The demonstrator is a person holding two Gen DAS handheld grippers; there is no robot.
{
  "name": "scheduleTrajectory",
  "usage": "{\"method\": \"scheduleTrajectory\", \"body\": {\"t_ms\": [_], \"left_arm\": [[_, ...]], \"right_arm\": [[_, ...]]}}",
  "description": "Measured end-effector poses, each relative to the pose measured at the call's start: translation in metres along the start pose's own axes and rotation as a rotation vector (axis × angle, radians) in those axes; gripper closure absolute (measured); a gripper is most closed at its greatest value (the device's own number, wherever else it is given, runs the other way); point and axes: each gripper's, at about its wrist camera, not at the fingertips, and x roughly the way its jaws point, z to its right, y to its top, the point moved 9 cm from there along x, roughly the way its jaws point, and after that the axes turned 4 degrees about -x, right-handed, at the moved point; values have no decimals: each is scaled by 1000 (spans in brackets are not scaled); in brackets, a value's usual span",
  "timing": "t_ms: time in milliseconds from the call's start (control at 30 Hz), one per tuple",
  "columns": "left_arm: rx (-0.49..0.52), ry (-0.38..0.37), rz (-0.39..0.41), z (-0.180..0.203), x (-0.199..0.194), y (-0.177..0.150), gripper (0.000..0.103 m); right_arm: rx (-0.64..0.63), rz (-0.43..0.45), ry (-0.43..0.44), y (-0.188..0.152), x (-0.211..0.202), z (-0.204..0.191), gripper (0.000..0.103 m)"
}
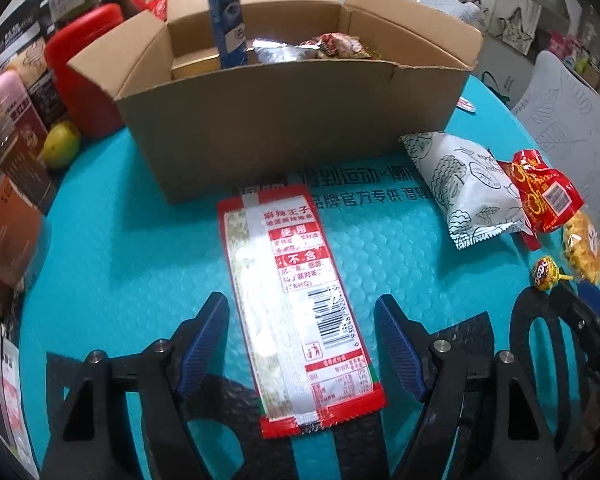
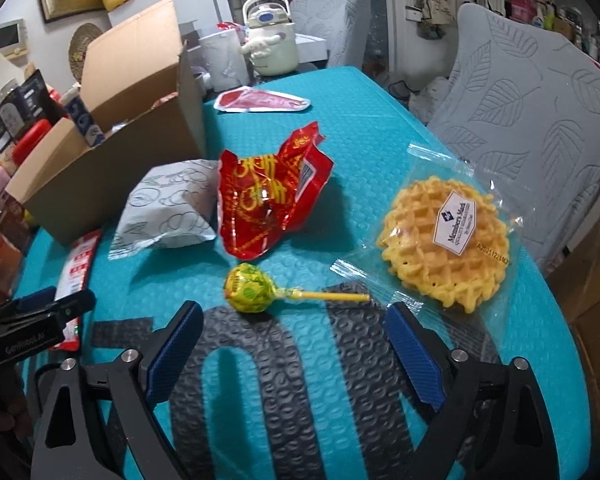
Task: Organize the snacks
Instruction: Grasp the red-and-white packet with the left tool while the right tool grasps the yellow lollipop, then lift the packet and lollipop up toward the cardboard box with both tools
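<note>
On the teal mat before the cardboard box point(image 1: 284, 136), your left gripper point(image 1: 300, 344) straddles the red spicy-strip packet point(image 1: 296, 300), jaws apart and untouching, the right gripper point(image 2: 294, 356) gaping short of the lollipop point(image 2: 252, 288): pickup step, so close on the packet next.

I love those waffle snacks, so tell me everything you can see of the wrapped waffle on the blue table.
The waffle is round, golden yellow, with a grid of square pockets and a scalloped edge. It is sealed in a clear, crinkly plastic wrapper bearing a white label that reads "Member's Mark". It lies flat on the turquoise bubble-textured table cover, near the table's right edge in the right wrist view. A yellow lollipop lies beside it, its stick end reaching the wrapper's edge. The right tongs are open and not touching it.
</note>
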Motion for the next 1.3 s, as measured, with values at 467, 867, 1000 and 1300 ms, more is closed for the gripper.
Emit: {"method": "scheduleTrajectory", "body": {"t_ms": [467, 867, 1000, 1300], "left_arm": [[55, -49, -3, 20, 1, 3, 51], [45, -81, -4, 20, -1, 3, 51], [33, -110, -14, 21, -6, -2, 52], [37, -124, 16, 19, -28, -12, 53]], "right_arm": [[-18, -6, -12, 9, 18, -10, 7], [-13, 12, -42, 8, 14, -6, 22], [0, 15, 2, 2, 7, -10, 22], [-14, 23, 53, -11, -9, -28, 22]]}}
